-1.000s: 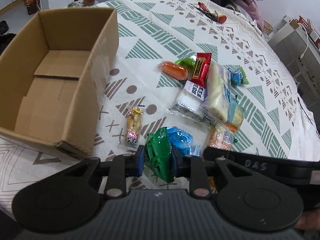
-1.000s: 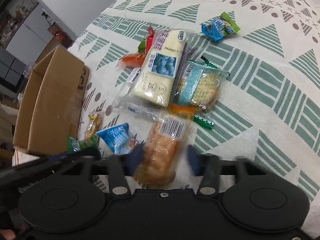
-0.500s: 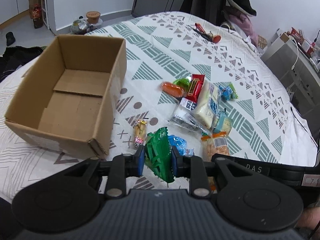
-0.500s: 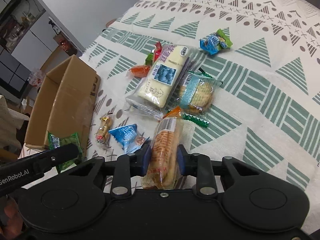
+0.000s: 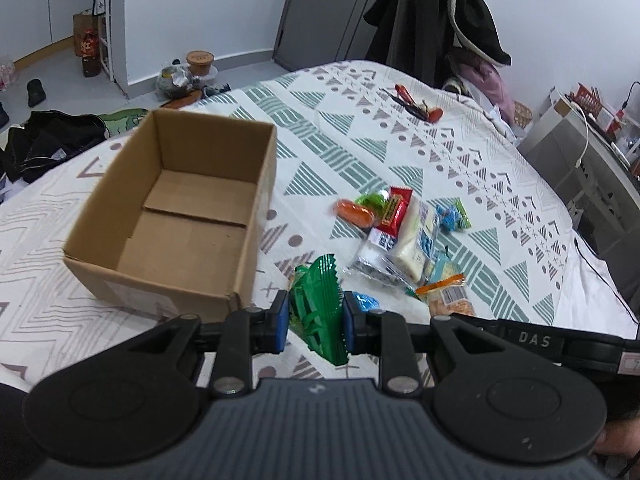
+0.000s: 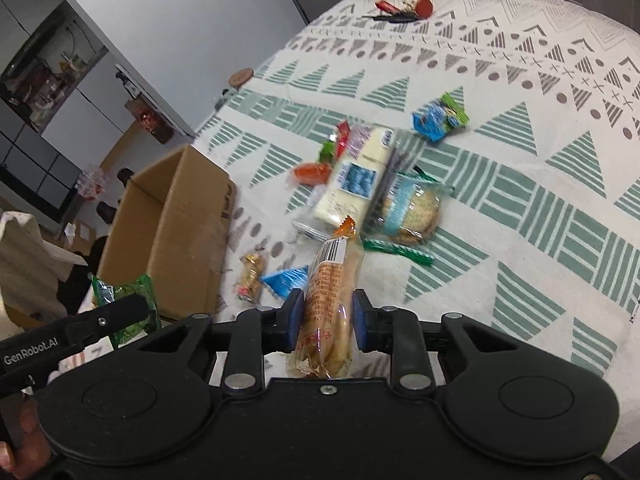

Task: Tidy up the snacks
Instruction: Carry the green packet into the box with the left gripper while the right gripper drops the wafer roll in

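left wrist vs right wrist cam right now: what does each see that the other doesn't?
Only the left wrist view shows the inside of the cardboard box, with nothing in it, and the coat hanging beyond the bed.

Only the right wrist view shows the small yellow snack beside the box, and the green stick packet.

Both show the left gripper shut on the green packet, the right gripper shut on the orange-sealed biscuit pack, and the long white pack.

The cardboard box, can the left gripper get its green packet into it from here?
Probably yes. The cardboard box is open-topped with nothing inside, just ahead-left of the left gripper, whose jaws are shut on the green packet. Nothing stands between.
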Available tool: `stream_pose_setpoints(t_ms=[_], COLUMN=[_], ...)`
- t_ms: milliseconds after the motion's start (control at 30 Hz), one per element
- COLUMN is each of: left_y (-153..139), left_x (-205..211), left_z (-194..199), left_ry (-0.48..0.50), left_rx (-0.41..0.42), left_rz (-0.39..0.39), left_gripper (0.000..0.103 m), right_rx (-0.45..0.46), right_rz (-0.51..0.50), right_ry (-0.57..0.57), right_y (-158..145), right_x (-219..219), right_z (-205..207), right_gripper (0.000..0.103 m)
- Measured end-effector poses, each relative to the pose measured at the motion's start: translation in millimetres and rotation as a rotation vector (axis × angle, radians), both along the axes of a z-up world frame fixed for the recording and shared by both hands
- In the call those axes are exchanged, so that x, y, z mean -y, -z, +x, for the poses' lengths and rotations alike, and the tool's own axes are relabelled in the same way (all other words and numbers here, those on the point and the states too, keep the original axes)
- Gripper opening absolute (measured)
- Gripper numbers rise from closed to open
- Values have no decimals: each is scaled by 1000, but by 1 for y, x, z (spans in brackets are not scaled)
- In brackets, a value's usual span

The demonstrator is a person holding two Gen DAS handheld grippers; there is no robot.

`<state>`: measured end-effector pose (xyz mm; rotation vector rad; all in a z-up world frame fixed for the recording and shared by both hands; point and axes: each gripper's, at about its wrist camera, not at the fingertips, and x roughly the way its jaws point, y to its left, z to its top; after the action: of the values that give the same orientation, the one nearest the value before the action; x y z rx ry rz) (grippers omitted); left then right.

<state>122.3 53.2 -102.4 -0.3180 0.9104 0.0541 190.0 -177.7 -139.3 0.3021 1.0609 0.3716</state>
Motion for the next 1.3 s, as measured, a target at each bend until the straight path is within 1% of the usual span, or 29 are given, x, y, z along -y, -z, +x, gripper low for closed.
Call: stream_pose_setpoints(t_ms=[233,500,767,967,1033,1100,1167,1267,1300], left_y=[-12,-16,-6,4,6,8,9,10,10], left_x=[-26,-64,-105,-126,-130,-135,-141,-147,-147], left_z=[-1,5,13,23,27,28,28,27,26], left_ry=[-44,-112,-184,-218,-224,-254,-271,-274,-273], left_rx=[30,45,31,12,6,2,-1,-10,-9], left_rz=[-1,-4,-10,-26,-30,-13,-19,-31,-29], left_gripper=[25,25,25,26,28,29,30,31,33], right_rx=[33,65,86,92,91,91,89,83,81], right_rz=[23,51,73,93,95,97,101,109,115], right_ry=[-29,-65,-112,-139,-148,-157,-166,-175,-179], right_y=[-15,-30,-38,-43,-43,-42,-42,-39,-38], right_x=[-26,-57,-96,-121,-129,-137,-145,-156,-159], right_z=[5,19,32,39,42,43,44,46,46], right_gripper=[25,25,24,24,24,24,24,24,24])
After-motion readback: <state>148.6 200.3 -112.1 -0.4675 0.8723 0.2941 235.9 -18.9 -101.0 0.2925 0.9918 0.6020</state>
